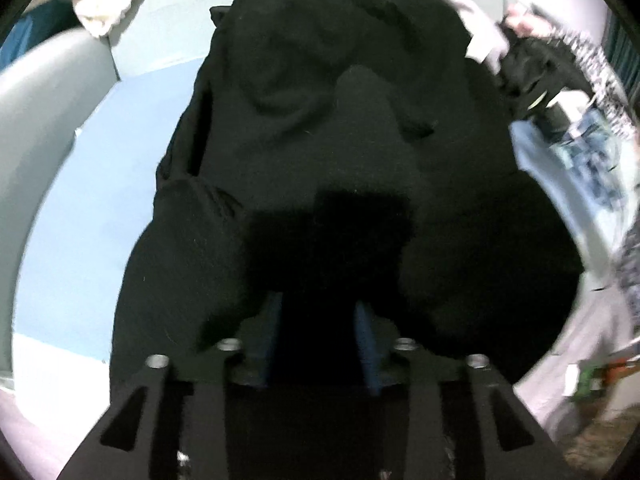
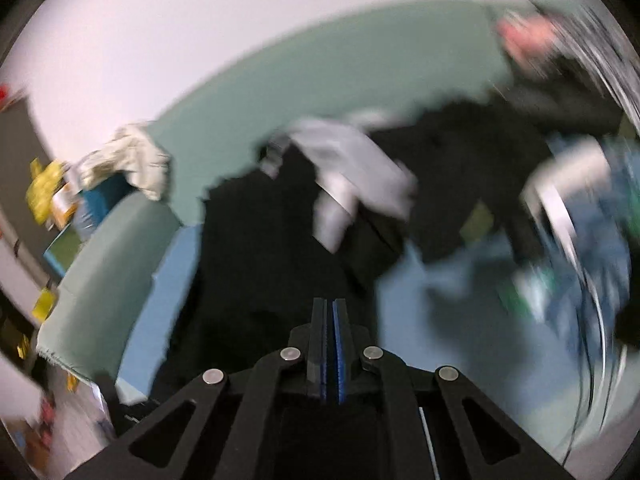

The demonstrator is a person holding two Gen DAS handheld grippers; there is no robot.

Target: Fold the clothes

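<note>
Left gripper (image 1: 320, 320) over black garment (image 1: 320, 120); right gripper (image 2: 329, 344) pressed shut, empty.

Left wrist view: the fingers (image 1: 365, 340) stand partly apart, dark cloth lying between and over them (whether the pads press it, cannot tell). The garment spreads from 6 to 12 o'clock across a blue sheet (image 1: 100, 200), with a grey cushion (image 1: 48, 92) at 9 o'clock. Right wrist view, heavily blurred: blue pads meet with nothing between them; black cloth lies beyond at 12, a pale grey piece (image 2: 352, 168) on it, and patterned laundry (image 2: 592, 240) at 3 o'clock.
</note>
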